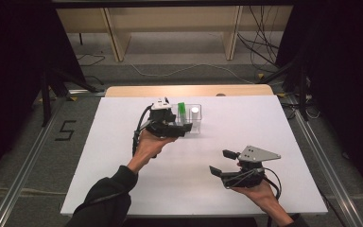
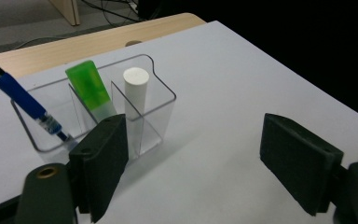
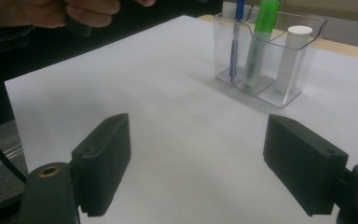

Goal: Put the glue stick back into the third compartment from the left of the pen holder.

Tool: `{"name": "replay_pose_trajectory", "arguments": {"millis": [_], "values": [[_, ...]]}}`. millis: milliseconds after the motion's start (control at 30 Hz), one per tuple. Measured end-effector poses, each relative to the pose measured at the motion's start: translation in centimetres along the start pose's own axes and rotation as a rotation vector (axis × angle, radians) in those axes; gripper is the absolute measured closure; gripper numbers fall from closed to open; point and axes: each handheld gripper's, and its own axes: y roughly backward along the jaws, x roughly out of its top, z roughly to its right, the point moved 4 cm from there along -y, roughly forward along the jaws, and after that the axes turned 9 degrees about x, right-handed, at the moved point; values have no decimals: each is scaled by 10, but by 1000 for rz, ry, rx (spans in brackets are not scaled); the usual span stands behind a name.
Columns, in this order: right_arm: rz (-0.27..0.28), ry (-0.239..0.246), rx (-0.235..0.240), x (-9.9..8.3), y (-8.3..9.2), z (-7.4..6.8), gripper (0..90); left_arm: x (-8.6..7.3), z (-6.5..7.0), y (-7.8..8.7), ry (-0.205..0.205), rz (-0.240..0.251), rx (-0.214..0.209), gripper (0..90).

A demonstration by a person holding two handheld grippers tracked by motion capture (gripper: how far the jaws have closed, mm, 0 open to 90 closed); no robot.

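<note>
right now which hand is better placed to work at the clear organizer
Left. The left gripper sits open right beside the clear organizer; the right gripper, also open, hangs well away near the table's front edge.

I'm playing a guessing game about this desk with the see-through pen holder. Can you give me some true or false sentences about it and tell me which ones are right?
1. The clear holder has three sections. True.
2. The blue pen lies flat on the table. False: it stands leaning in an end section of the holder.
3. The green marker is in the middle section. True.
4. The left gripper is squeezing the white stick. False: its jaws are wide open with nothing between them.
5. The right gripper is open and holds nothing. True.
</note>
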Motion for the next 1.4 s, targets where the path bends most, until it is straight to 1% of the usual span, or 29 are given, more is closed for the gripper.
{"name": "replay_pose_trajectory", "arguments": {"millis": [67, 133, 233, 300, 333, 433, 467, 567, 667, 700, 733, 833, 867, 900, 967, 1000, 1067, 1100, 1167, 1200, 1333, 1367, 1400], "values": [[2, -4, -1, 0, 0, 0, 240, -7, 0, 7, -2, 6, -13, 220], [2, -9, 0, 0, 0, 1, 240, -14, 0, 13, -14, 12, -22, 216], [6, -10, 0, 0, 0, 1, 240, -23, -1, 21, -13, 22, -34, 208], [8, -15, 0, 0, 0, 1, 239, -27, 0, 24, -27, 27, -34, 204], [7, -13, -1, 0, 0, 1, 239, -29, 0, 27, -25, 35, -37, 201], [11, -13, -1, 0, 0, 2, 238, -35, 2, 33, -37, 31, -54, 192], [12, -13, 0, 0, 0, 2, 238, -37, 1, 36, -51, 30, -56, 189], [14, -21, -1, -1, 1, 2, 237, -43, 1, 43, -68, 42, -54, 177], [18, -24, -1, -1, 2, 2, 236, -52, -1, 51, -61, 48, -66, 169], [17, -29, -1, -1, 2, 2, 235, -55, -3, 54, -69, 49, -67, 169], [17, -29, -2, -1, 2, 3, 235, -58, -3, 56, -69, 49, -71, 167], [16, -30, -2, -2, 1, 3, 233, -65, -5, 64, -53, 56, -88, 165], [13, -30, -1, -2, 1, 3, 233, -68, -5, 67, -54, 65, -86, 166], [11, -26, -1, -3, 1, 3, 232, -71, -6, 69, -66, 75, -72, 166], [9, -23, -3, -3, 0, 3, 232, -76, -7, 72, -62, 82, -66, 166], [10, -25, -2, -4, 1, 3, 232, -78, -8, 73, -60, 80, -68, 166], [10, -31, -4, -4, 1, 3, 231, -82, -11, 76, -66, 79, -58, 165], [13, -27, -4, -4, 1, 3, 231, -83, -12, 76, -60, 83, -56, 165], [13, -25, -5, -4, 2, 3, 230, -86, -12, 78, -56, 76, -62, 163], [14, -23, -7, -4, 2, 4, 229, -87, -13, 79, -62, 71, -64, 160], [16, -31, -9, -5, 4, 4, 227, -91, -12, 82, -56, 72, -69, 154], [17, -31, -11, -5, 4, 5, 227, -93, -11, 83, -63, 69, -70, 155], [17, -31, -10, -6, 5, 5, 227, -95, -11, 83, -73, 66, -62, 154]]}}
